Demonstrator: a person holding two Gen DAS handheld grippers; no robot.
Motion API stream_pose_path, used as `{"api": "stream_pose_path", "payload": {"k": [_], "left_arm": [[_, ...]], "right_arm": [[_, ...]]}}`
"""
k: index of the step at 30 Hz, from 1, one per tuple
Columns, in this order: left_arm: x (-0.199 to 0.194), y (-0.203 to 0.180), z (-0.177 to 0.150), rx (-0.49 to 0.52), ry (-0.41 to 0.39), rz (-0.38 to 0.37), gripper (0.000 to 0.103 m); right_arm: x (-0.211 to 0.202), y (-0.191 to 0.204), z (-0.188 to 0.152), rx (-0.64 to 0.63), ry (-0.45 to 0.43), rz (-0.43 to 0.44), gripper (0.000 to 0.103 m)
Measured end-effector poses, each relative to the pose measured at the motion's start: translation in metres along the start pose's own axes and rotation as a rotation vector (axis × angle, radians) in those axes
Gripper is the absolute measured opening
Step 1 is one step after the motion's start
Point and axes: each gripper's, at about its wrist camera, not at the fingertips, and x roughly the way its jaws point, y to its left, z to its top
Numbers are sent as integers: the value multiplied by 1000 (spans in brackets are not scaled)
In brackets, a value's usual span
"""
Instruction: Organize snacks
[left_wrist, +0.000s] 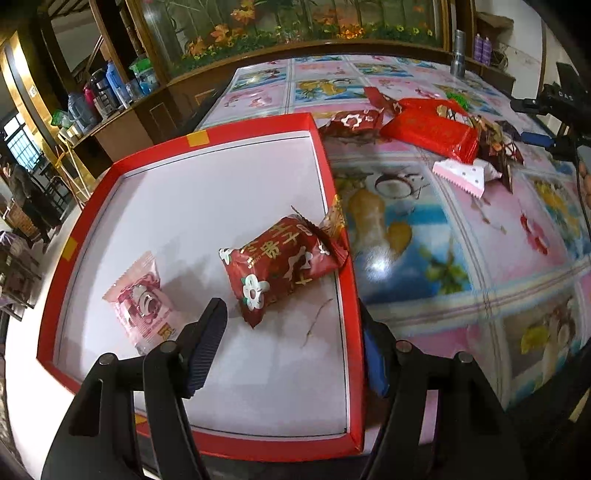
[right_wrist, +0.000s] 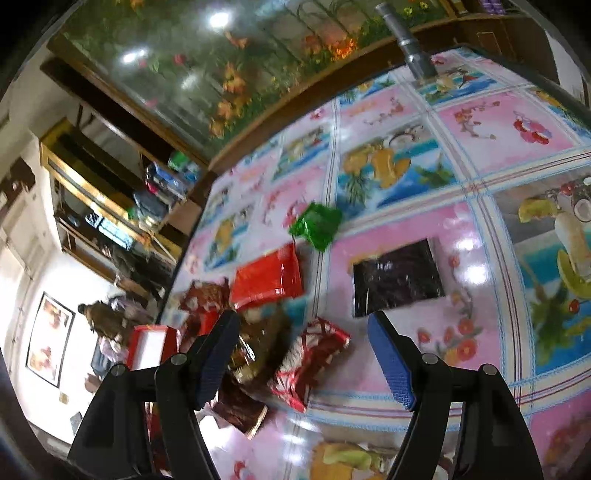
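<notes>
A red box (left_wrist: 334, 184) with a white floor lies on the table in the left wrist view. Inside it lie a dark red flowered snack pack (left_wrist: 280, 266), leaning on the right wall, and a pink snack pack (left_wrist: 144, 301). My left gripper (left_wrist: 291, 350) is open and empty, above the box's near right part. In the right wrist view my right gripper (right_wrist: 303, 354) is open and empty above a pile of snacks: a red-and-white pack (right_wrist: 310, 362), a brown pack (right_wrist: 258, 343), a bright red pack (right_wrist: 269, 277), a green pack (right_wrist: 317, 225) and a dark flat pack (right_wrist: 397, 282).
More snacks (left_wrist: 432, 133) lie in a heap on the fruit-patterned tablecloth (left_wrist: 461, 236) right of the box. A metal cylinder (left_wrist: 458, 53) stands at the table's far edge. A wooden cabinet with bottles (left_wrist: 107, 88) stands at far left. The red box shows at left in the right wrist view (right_wrist: 151, 347).
</notes>
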Motion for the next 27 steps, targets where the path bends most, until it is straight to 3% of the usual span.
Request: {"api": "stream_pose_path", "payload": {"k": [4, 7, 10, 12, 16, 20, 23, 27], "left_arm": [[-8, -1, -2, 43, -1, -4, 66], [-30, 1, 4, 32, -77, -25, 66], [-54, -7, 18, 24, -180, -92, 67], [-57, -20, 28, 45, -205, -138, 67], [-39, -50, 53, 59, -165, -212, 67], [-16, -63, 90, -55, -80, -308, 67], [-1, -73, 116, -117, -51, -295, 67], [23, -80, 138, -213, 15, -303, 67]], "right_arm": [[15, 13, -12, -100, 65, -115, 68], [21, 22, -19, -158, 68, -187, 65], [24, 30, -25, -206, 67, -226, 65], [27, 38, -30, -253, 66, -261, 65], [34, 51, -39, -345, 50, -348, 64], [41, 60, -46, -425, 29, -434, 58], [44, 65, -49, -465, 20, -449, 49], [44, 66, -50, -470, 15, -444, 47]]}}
